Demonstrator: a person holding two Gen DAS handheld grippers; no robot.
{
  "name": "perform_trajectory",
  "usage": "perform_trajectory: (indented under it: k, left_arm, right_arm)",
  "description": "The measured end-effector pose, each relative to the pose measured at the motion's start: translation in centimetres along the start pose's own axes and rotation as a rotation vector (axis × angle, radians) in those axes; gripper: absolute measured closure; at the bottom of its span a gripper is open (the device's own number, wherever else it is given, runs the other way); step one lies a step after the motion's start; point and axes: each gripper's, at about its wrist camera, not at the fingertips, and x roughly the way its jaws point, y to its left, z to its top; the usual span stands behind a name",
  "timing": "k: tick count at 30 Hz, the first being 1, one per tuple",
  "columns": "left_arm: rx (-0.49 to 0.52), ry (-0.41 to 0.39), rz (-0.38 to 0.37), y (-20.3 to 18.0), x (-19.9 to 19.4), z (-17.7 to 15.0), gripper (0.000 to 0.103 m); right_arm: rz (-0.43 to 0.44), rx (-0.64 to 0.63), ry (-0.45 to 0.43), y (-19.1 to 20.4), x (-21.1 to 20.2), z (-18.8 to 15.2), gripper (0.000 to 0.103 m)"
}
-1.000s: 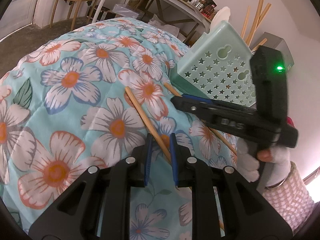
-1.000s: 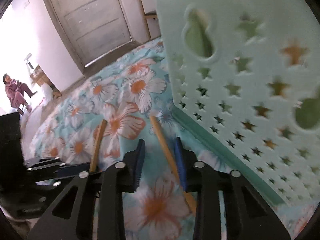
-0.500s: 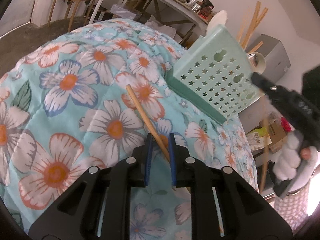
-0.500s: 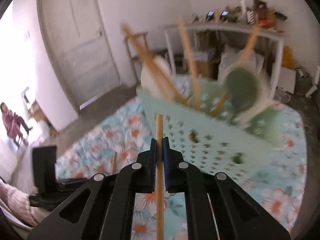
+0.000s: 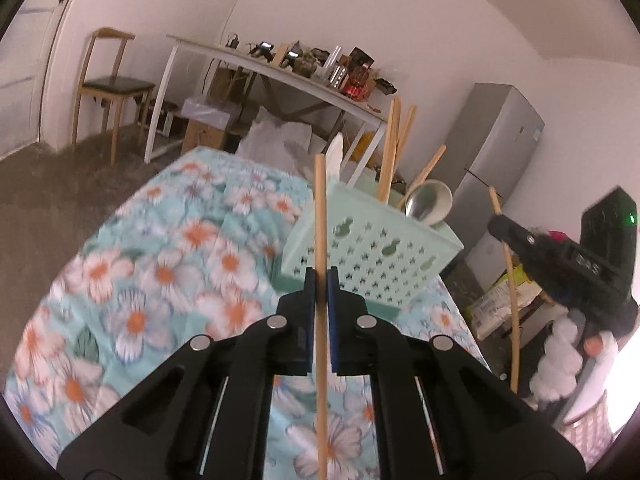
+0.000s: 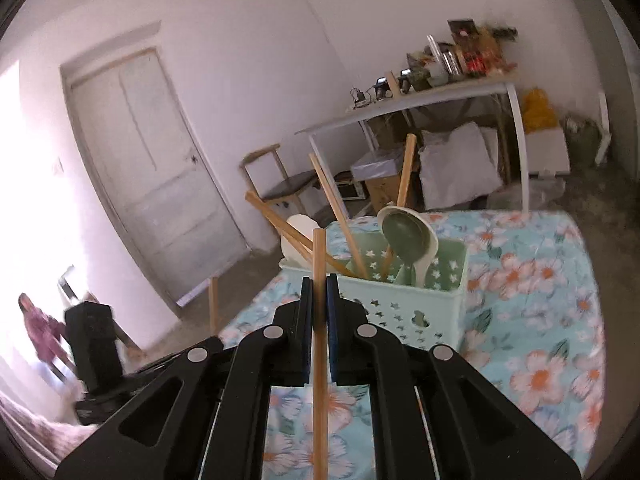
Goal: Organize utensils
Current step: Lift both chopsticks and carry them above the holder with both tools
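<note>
My left gripper (image 5: 320, 276) is closing its jaws on a wooden chopstick (image 5: 320, 208), and the blue pads press on it. The stick stands upright above the floral quilt, in front of the mint star-holed basket (image 5: 372, 256). My right gripper (image 6: 319, 288) is shut on a second chopstick (image 6: 319, 256), also upright, just short of the basket (image 6: 420, 304). In the left wrist view that right gripper (image 5: 496, 226) hangs to the right of the basket with its stick (image 5: 508, 280) pointing down. Several chopsticks (image 6: 340, 216) and a pale soup spoon (image 6: 408, 236) stand in the basket.
The floral quilt (image 5: 160, 272) covers the bed under both grippers. Behind it are a cluttered white table (image 5: 280, 68), a wooden chair (image 5: 112, 84) and a grey fridge (image 5: 496, 152). A door (image 6: 152, 176) and a seated person (image 6: 40, 328) lie to the left. A white-gloved hand (image 5: 560, 360) holds the right gripper.
The left gripper closed on the chopstick lying on the quilt and lifted it upright. The right gripper rose with its chopstick and drew back from the basket, above the rim.
</note>
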Motion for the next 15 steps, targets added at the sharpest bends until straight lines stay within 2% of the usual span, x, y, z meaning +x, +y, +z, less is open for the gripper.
perform_trajectory:
  k: [6, 10, 15]
  left_arm:
    - [0.054, -0.088, -0.043, -2.2, -1.1, 2.9, 0.098]
    - [0.101, -0.187, -0.105, -5.1, -2.3, 6.0, 0.098]
    - [0.166, -0.356, -0.159, -8.9, -3.1, 10.1, 0.098]
  right_arm:
    - [0.019, 0.061, -0.070, -1.2, -2.2, 0.2, 0.096]
    - [0.032, 0.078, -0.101, -1.8, -3.1, 0.4, 0.096]
    - [0.045, 0.081, -0.132, -2.0, -3.6, 0.7, 0.096]
